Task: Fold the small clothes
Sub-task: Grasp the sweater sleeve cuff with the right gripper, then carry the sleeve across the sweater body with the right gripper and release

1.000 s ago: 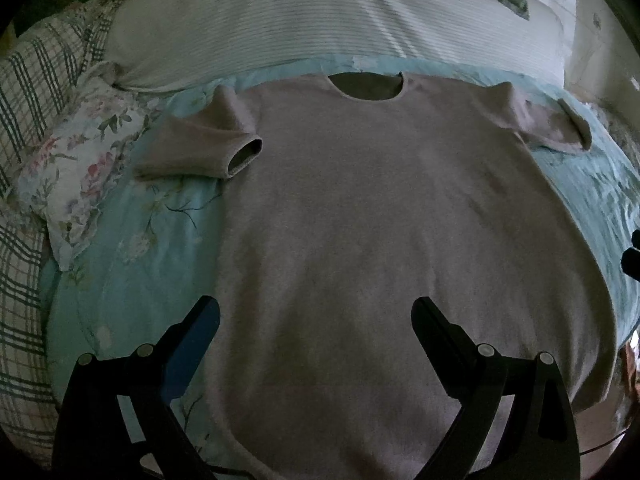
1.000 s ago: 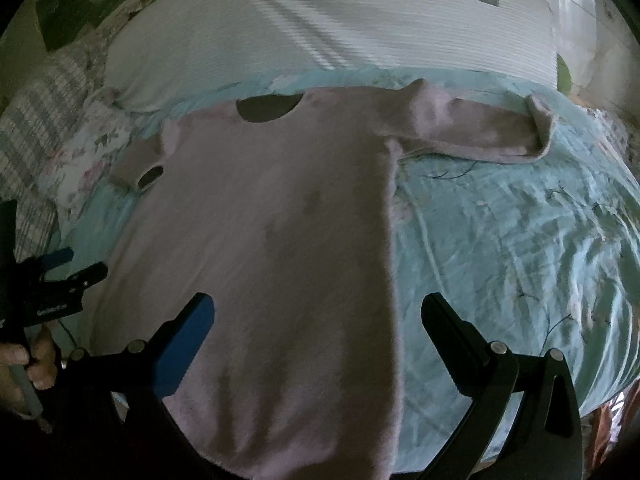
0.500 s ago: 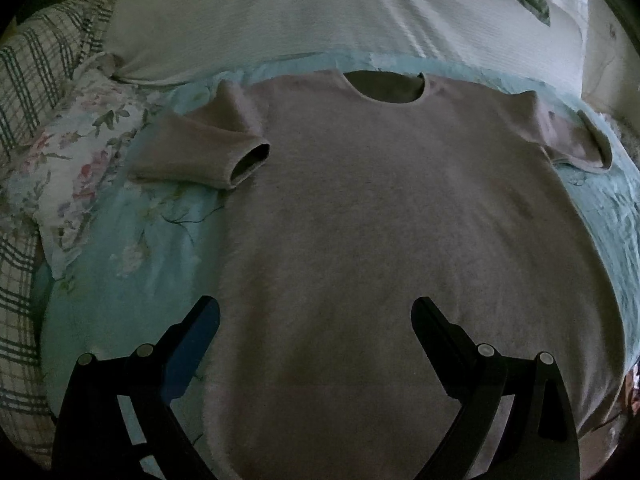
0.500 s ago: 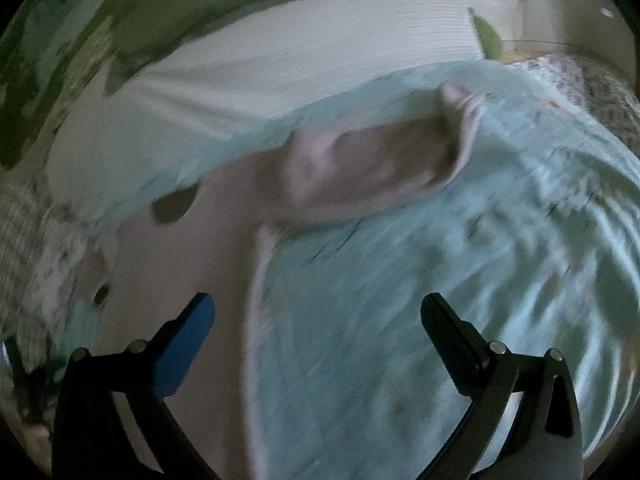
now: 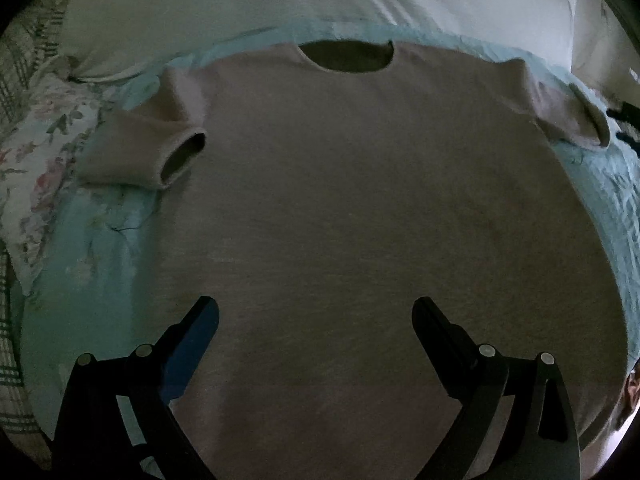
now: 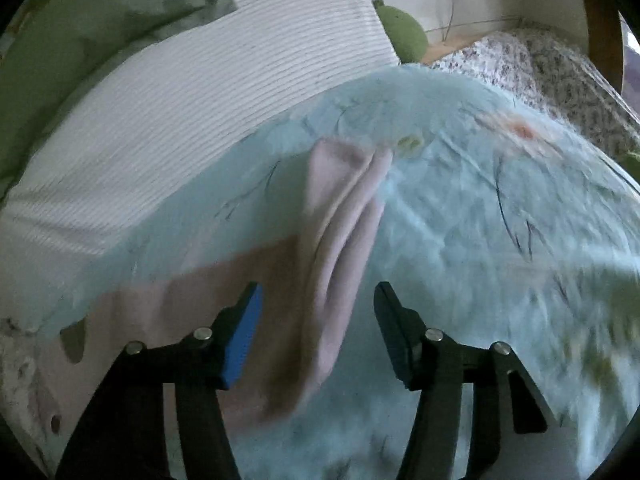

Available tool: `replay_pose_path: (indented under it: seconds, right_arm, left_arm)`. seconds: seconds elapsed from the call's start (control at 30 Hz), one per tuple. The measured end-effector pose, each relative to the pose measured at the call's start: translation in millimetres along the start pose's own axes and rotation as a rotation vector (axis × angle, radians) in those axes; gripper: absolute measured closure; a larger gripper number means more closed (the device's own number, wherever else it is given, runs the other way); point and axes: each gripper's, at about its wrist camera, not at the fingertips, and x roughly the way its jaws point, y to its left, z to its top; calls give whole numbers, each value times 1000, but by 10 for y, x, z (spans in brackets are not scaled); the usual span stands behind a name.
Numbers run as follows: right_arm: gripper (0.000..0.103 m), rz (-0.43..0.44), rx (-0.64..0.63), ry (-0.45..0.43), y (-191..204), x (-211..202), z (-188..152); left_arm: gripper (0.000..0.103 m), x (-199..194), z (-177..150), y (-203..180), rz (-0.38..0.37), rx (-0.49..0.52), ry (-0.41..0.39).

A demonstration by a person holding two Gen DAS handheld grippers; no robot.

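A pale pink long-sleeved sweater (image 5: 360, 208) lies flat, front up, on a light blue floral bedsheet (image 5: 100, 248). Its left sleeve (image 5: 140, 156) is folded back with the cuff open toward the body. My left gripper (image 5: 315, 312) is open and empty above the sweater's lower middle. In the right wrist view the right sleeve (image 6: 344, 224) stretches away, creased along its length. My right gripper (image 6: 318, 300) is open, with its jaws on either side of that sleeve and just above it. The right gripper also shows small at the right edge of the left wrist view (image 5: 626, 120).
A white striped pillow (image 6: 192, 112) lies beyond the sweater's collar. A floral pillow (image 5: 36, 152) and plaid fabric (image 5: 12, 360) lie at the left. A green cushion (image 6: 80, 40) and a speckled blanket (image 6: 540, 60) border the bed's far side.
My right gripper has swung right and forward onto the right sleeve and its jaws have narrowed. My left gripper has moved forward over the sweater's body.
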Motion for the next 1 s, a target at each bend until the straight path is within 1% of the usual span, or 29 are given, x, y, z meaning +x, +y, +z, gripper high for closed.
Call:
replay_pose_path:
  seconds: [0.1, 0.2, 0.3, 0.33, 0.37, 0.4, 0.43, 0.47, 0.57, 0.7, 0.83, 0.9, 0.93, 1.0]
  right_arm:
    - [44, -29, 50, -4, -148, 257, 198]
    - [45, -6, 123, -26, -322, 435, 387]
    - [48, 4, 151, -47, -407, 554, 519]
    - [61, 21, 161, -42, -425, 602, 556]
    - [80, 35, 174, -31, -430, 634, 583]
    - [84, 47, 184, -20, -430, 659, 605]
    - [92, 70, 185, -18, -400, 647, 622]
    - [96, 87, 178, -23, -365, 628, 641]
    - [96, 159, 147, -32, -161, 477, 606]
    - [97, 273, 72, -12, 313, 233, 403]
    - [97, 437, 46, 45, 928, 73, -3]
    - [97, 527, 54, 84, 1244, 67, -222]
    - [97, 559, 59, 100, 1368, 79, -302]
    - [97, 648, 75, 158, 1725, 127, -537]
  left_arm:
    - [5, 127, 30, -62, -2, 11, 31]
    - [5, 238, 79, -131, -2, 24, 48]
    - [5, 305, 124, -196, 5, 40, 57]
    - [5, 319, 136, -216, 6, 45, 59]
    - [5, 341, 152, -234, 6, 50, 62]
    - [5, 364, 166, -247, 5, 54, 68]
    - [5, 386, 182, -268, 0, 57, 72]
    - [5, 407, 197, -266, 2, 61, 78]
    - [5, 425, 242, -265, -7, 64, 81]
    - [5, 365, 252, -256, -43, 50, 54]
    - [5, 243, 153, -204, -72, 31, 12]
    - [5, 184, 119, -134, -80, 14, 1]
    - [5, 164, 113, -112, -81, 7, -4]
    - [5, 95, 69, -22, -84, -13, -16]
